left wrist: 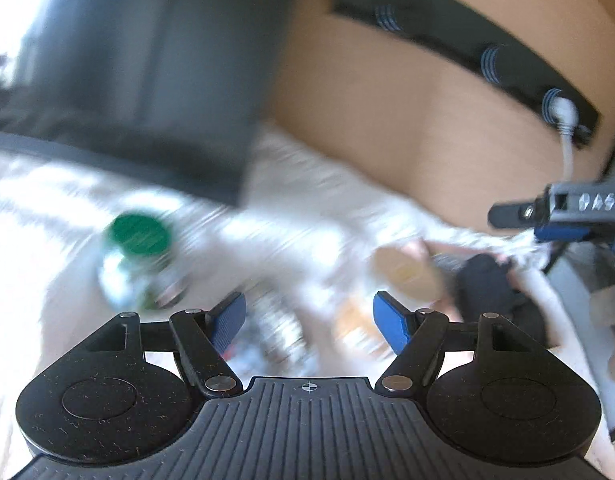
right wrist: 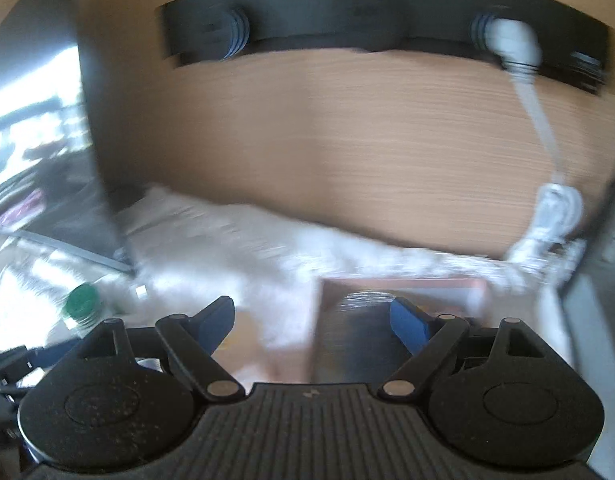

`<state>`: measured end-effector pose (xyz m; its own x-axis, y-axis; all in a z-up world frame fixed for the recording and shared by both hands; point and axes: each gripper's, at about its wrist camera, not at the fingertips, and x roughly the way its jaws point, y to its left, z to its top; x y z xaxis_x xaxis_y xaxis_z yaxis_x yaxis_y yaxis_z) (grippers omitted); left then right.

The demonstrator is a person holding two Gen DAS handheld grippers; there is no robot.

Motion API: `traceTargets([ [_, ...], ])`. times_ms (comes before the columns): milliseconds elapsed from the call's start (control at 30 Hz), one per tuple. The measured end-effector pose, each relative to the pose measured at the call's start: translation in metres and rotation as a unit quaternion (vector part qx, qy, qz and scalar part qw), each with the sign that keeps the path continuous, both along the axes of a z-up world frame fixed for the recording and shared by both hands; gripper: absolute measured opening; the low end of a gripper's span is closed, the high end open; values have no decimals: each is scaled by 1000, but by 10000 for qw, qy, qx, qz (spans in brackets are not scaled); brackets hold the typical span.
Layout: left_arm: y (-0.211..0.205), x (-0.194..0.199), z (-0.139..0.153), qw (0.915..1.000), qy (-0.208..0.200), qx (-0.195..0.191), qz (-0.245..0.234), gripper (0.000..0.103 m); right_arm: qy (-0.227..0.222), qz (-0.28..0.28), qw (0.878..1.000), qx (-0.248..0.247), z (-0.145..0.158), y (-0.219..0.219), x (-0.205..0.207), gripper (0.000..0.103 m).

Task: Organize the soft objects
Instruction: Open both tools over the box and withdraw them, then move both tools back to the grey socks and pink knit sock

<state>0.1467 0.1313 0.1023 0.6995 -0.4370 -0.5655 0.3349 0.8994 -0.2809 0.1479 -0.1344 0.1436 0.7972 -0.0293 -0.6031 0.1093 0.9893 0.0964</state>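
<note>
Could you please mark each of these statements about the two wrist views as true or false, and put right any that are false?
1. The left gripper is open with nothing between its fingers. True.
2. The right gripper is clamped on a cloth. False: its jaws stand apart and hold nothing.
3. The bottle cap is red. False: it is green.
4. A white plug sits in the black strip on the wooden panel. True.
5. The white cable hangs down from that plug. True.
6. The surface below is covered by a dark blue cloth. False: the furry cover is white.
</note>
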Motion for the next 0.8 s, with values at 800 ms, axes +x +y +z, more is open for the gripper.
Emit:
traceTargets([
  [800, 99, -15, -68, 9953, 653, -386, 607, 75, 786, 2406, 9537, -1624, -101, 189, 121, 53],
])
